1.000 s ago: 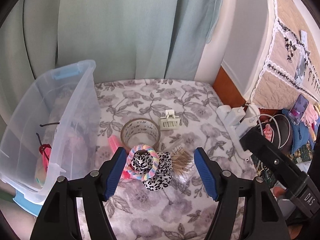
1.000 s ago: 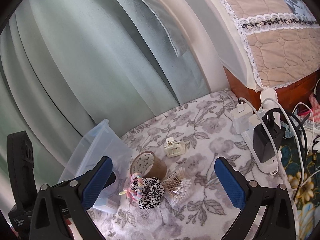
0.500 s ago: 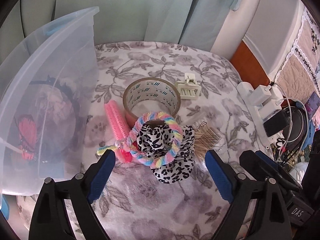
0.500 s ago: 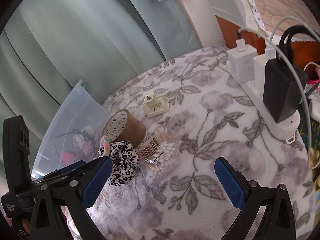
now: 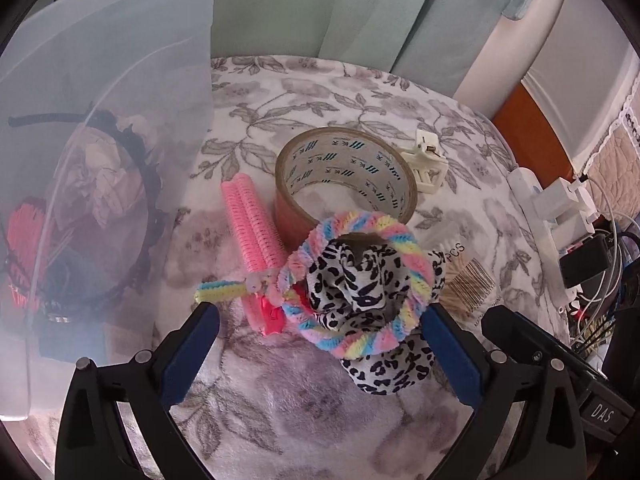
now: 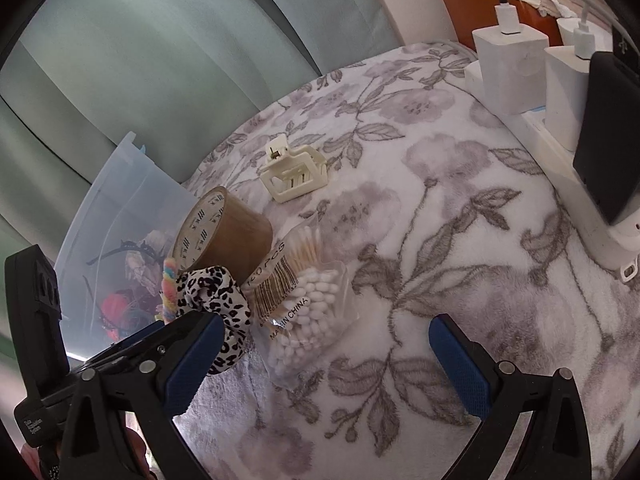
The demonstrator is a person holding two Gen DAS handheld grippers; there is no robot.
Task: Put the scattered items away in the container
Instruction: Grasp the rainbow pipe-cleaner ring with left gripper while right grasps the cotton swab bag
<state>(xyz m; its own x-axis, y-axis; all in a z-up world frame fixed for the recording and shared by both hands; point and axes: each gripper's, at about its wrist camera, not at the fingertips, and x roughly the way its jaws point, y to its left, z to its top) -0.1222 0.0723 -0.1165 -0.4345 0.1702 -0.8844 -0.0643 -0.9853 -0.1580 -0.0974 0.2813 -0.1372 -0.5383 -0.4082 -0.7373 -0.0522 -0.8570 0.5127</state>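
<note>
Left wrist view: the left gripper points steeply down at a heap of small items on the floral cloth. Its jaws are opening and stand wide apart, with nothing pressed between the pads. A pastel rainbow twisted loop lies draped over a leopard-print scrunchie, and both sit in the gap between the blue pads, the right-hand pad close against the loop's edge. The wide spread suits this target, because the soft bundle is broad and the pads must pass either side of it before closing.

Behind the bundle a pink hair roller lies beside a roll of brown tape, with a cream claw clip further back. The clear plastic container stands at the left edge of the cloth, just beside the heap, and already holds a black headband and some red and blue pieces. Its position keeps the transfer short.

Right wrist view: the right gripper is also spread wide and empty. A bag of cotton swabs lies ahead of it, nearer its left pad, which judging by the aim is its intended pick. A power strip with chargers borders the far right; the swabs lie well apart from it.
</note>
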